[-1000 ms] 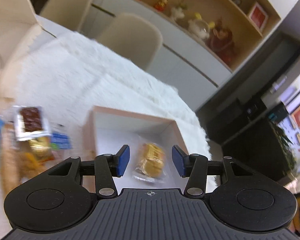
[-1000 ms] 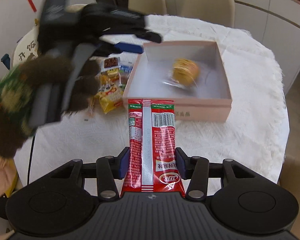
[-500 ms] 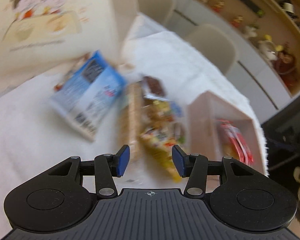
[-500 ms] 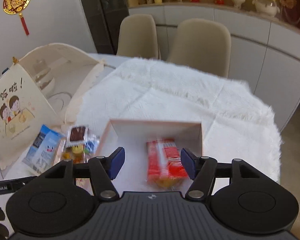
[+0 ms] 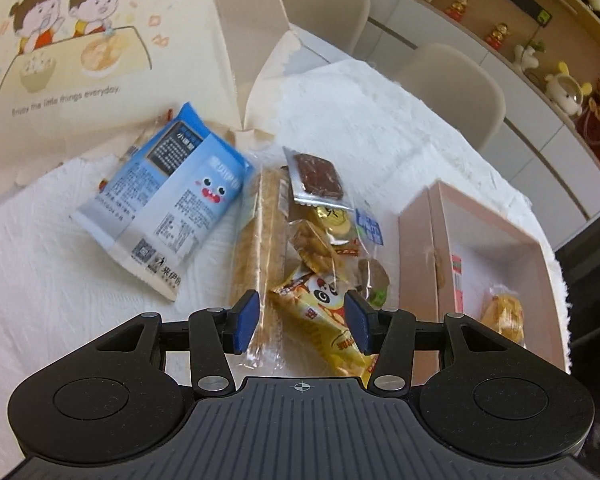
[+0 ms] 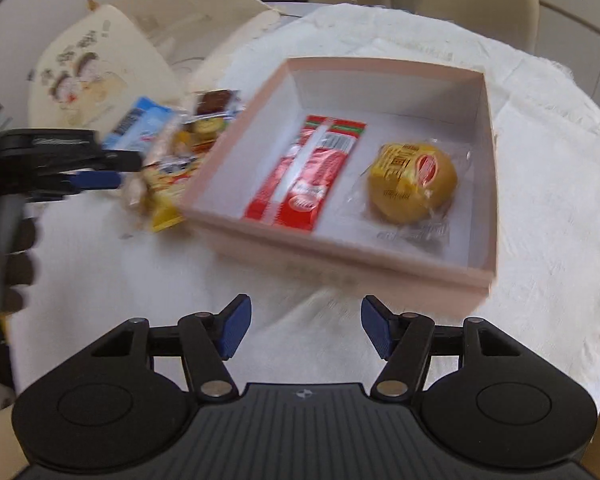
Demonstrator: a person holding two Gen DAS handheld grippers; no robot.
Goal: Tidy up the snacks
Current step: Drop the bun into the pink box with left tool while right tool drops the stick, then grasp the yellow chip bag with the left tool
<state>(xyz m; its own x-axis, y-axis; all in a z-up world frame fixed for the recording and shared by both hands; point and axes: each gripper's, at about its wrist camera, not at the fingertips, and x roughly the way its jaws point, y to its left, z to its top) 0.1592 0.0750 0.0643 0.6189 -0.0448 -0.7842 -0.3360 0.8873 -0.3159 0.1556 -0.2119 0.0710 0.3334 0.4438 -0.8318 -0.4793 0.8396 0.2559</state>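
Note:
A pink box [image 6: 340, 256] sits on the white cloth and holds a red packet [image 6: 306, 176] and a yellow round wrapped snack [image 6: 414, 182]. Left of it lies a pile of snacks: a blue bag [image 5: 168, 200], a long cracker pack [image 5: 260, 248], a brown square pack [image 5: 318, 176] and a yellow panda packet [image 5: 324, 316]. My left gripper [image 5: 302, 322] is open, low over the pile, its fingers either side of the yellow panda packet. My right gripper [image 6: 304, 330] is open and empty, in front of the box's near wall. The left gripper also shows in the right wrist view [image 6: 100, 170].
A cream folding food cover [image 5: 100, 48] with a cartoon print stands behind the pile. Beige chairs [image 5: 456, 88] stand at the far side of the round table. The pink box [image 5: 420, 248] is right of the pile, its wall close to my left gripper.
My right gripper let go of the red packet in the box and pulled back and up. My left gripper swung from the box to the snack pile and came down over the yellow packet.

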